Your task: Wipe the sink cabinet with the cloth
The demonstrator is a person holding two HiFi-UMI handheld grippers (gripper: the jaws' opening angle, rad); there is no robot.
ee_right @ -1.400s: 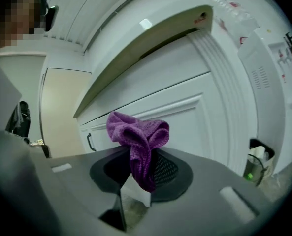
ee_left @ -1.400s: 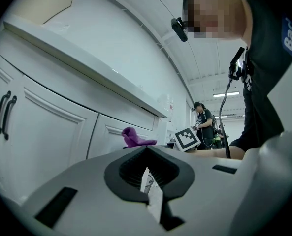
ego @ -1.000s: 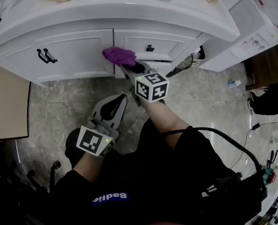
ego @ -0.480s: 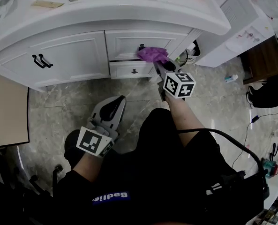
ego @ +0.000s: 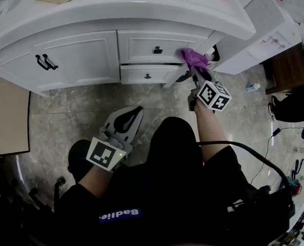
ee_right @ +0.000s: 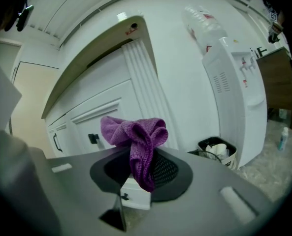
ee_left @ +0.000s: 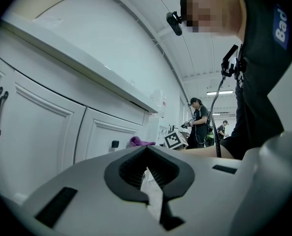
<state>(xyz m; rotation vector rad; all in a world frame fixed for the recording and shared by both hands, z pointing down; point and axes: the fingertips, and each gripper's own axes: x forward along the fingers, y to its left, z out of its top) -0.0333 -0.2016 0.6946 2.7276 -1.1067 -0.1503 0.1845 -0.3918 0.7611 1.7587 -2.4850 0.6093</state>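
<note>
The purple cloth (ego: 194, 58) is bunched at the right end of the sink cabinet (ego: 80, 55) front. It lies against the fluted corner post (ee_right: 145, 90), just right of the upper drawer (ego: 157, 49). In the right gripper view the cloth (ee_right: 136, 136) stands up in folds above the jaws, with one tail hanging down between the ribbed pads.

The right gripper (ego: 196, 69) is clamped on the cloth, jaws closed narrow around the fabric. The arm reaches forward and to the right, and the marker cube (ego: 214, 96) sits behind the jaws.

The left gripper (ego: 133, 111) hangs low above the grey stone floor (ego: 64, 122), well apart from the cabinet. In the left gripper view its jaws (ee_left: 148, 168) meet at the tips, with nothing between them.

A lower drawer (ego: 147, 76) sits beneath the upper one, and each drawer has a small dark knob. The cabinet door to the left carries a pair of dark bar handles (ego: 46, 61). A white countertop (ego: 141, 9) overhangs the cabinet front.

To the right of the corner post, a small waste bin (ee_right: 217, 151) with white contents stands on the floor beside a white freestanding appliance (ee_right: 234, 82). A small bottle (ego: 253, 87) lies on the floor further right.
</note>
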